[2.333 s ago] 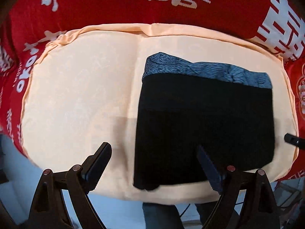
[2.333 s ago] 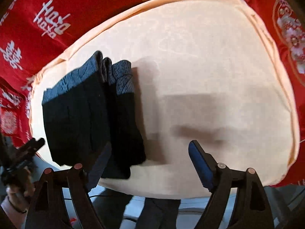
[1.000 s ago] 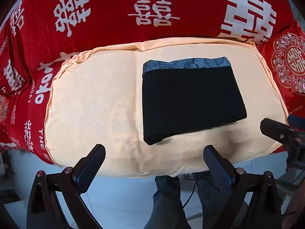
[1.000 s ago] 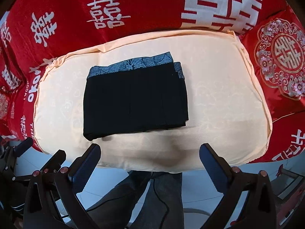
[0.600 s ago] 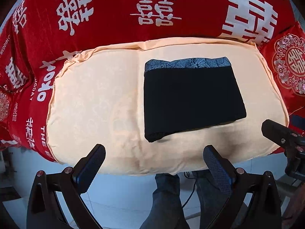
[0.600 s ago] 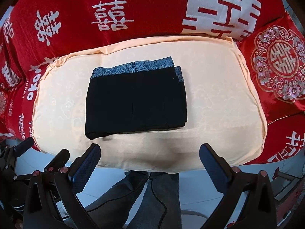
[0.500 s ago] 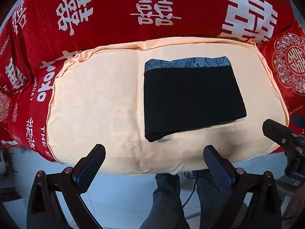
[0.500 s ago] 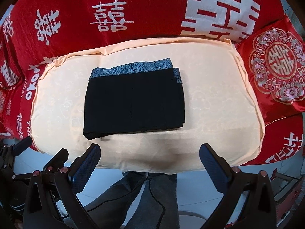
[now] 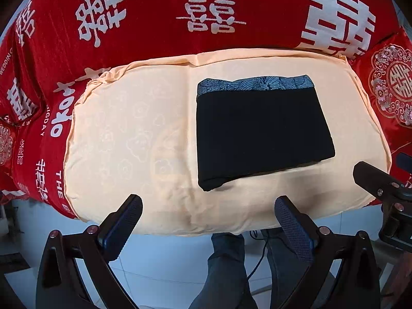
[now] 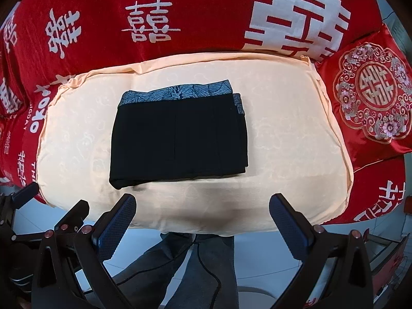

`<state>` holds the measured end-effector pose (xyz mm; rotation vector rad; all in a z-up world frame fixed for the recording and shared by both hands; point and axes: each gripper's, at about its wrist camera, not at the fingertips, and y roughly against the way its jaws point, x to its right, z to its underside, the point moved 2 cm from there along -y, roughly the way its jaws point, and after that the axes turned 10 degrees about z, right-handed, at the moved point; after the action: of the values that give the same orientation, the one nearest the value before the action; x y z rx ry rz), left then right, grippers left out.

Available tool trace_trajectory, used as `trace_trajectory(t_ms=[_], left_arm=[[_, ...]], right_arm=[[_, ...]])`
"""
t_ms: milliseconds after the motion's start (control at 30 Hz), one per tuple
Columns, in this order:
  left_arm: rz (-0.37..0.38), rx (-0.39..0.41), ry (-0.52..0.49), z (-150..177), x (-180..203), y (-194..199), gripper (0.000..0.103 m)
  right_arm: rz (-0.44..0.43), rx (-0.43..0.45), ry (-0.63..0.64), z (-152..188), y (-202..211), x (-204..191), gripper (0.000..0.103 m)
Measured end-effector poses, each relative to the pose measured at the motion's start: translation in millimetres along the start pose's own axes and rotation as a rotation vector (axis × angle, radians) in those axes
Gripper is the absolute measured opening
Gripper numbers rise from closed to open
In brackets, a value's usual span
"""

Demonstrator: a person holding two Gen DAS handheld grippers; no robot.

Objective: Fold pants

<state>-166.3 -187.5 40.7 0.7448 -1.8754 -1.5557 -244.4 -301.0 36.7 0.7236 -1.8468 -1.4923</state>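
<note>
The black pants [image 9: 260,128] lie folded into a flat rectangle on the peach cushion [image 9: 123,139], with a blue-grey patterned waistband along the far edge. They also show in the right wrist view [image 10: 177,139], on the cushion [image 10: 288,134]. My left gripper [image 9: 208,219] is open and empty, held back off the cushion's near edge. My right gripper [image 10: 203,216] is open and empty, also back from the near edge. The right gripper's tip shows at the right of the left wrist view [image 9: 381,182].
A red sofa cover with white characters [image 9: 211,13] rises behind the cushion. A red embroidered pillow [image 10: 373,95] stands at the right end. The person's legs [image 10: 195,267] and a cable are below, over a pale floor.
Both grippers have pulled back and up from the cushion since 2.3 s ago, leaving the folded pants lying there. Over the last half second almost nothing has moved.
</note>
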Motion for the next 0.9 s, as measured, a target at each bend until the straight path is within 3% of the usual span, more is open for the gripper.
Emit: trace_trajectory(t_ms=[900], left_arm=[[-0.002,-0.019,-0.021,-1.6,-1.6,-5.8,0.103]], right_arm=[[0.004,-0.01,0.032,-6.5,-5.0,-8.2,0.103]])
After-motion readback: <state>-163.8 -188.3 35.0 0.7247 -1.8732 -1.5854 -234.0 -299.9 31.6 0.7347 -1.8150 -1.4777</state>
